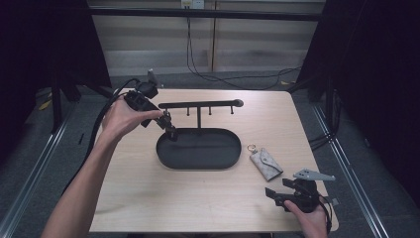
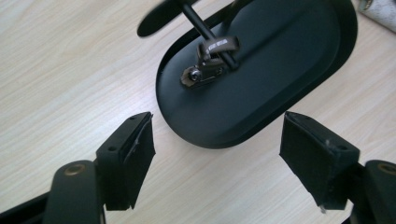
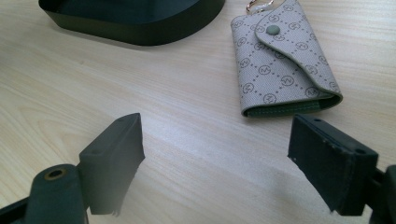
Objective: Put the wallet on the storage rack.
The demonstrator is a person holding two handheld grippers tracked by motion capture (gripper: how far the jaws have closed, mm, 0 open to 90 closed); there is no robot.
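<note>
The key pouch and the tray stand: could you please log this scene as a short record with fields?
Table: wood
Tray stand: black oval tray, post and hook bar
In tray: small dark item against the post
Key pouch: patterned grey, flap snapped, on the table right of the tray
Left claw: open, empty, above the tray's edge
Right claw: open, empty, near the pouch

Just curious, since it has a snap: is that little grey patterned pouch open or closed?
Closed. The pouch lies flat on the table, its flap folded over the front and its snap button fastened.
</note>
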